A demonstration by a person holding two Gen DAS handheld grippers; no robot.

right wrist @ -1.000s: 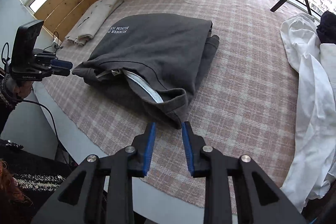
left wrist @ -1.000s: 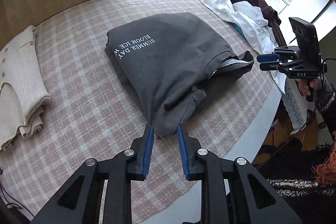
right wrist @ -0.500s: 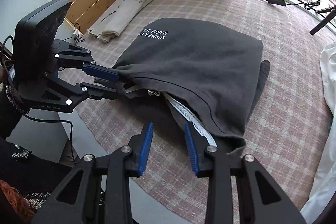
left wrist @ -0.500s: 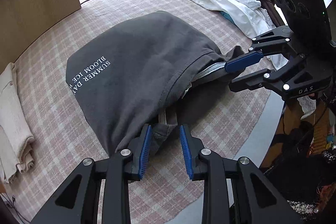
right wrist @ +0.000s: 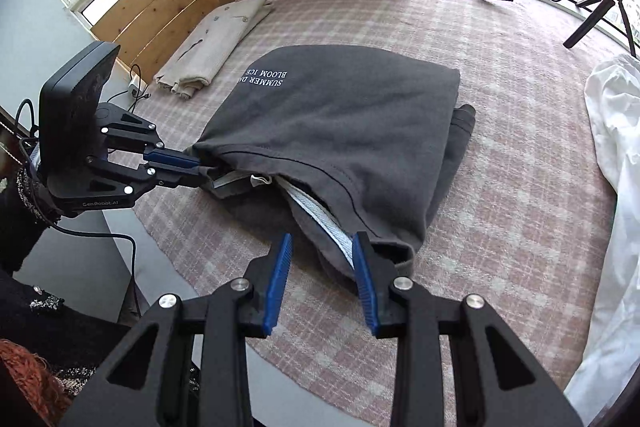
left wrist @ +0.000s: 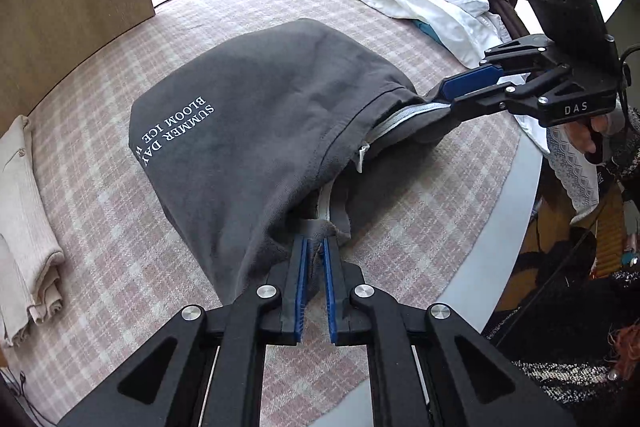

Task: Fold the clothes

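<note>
Left claw (left wrist: 315,247) closing on sweatshirt hem (left wrist: 320,227)

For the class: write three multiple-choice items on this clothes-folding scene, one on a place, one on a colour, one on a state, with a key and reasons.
1. Where does the folded beige garment lie?
A. on the plaid cloth beside the dark grey sweatshirt
B. on top of the sweatshirt
C. on the floor

2. What colour is the lettering on the dark grey sweatshirt?
A. red
B. white
C. yellow

3. What does the left gripper have between its blue pads?
A. nothing
B. a white shirt
C. a fold of the sweatshirt's edge

Key: 1 A, it rests apart from the sweatshirt on the plaid cloth. 2 B, the printed words read white. 3 C, grey cloth is pinched between the closing jaws.
</note>
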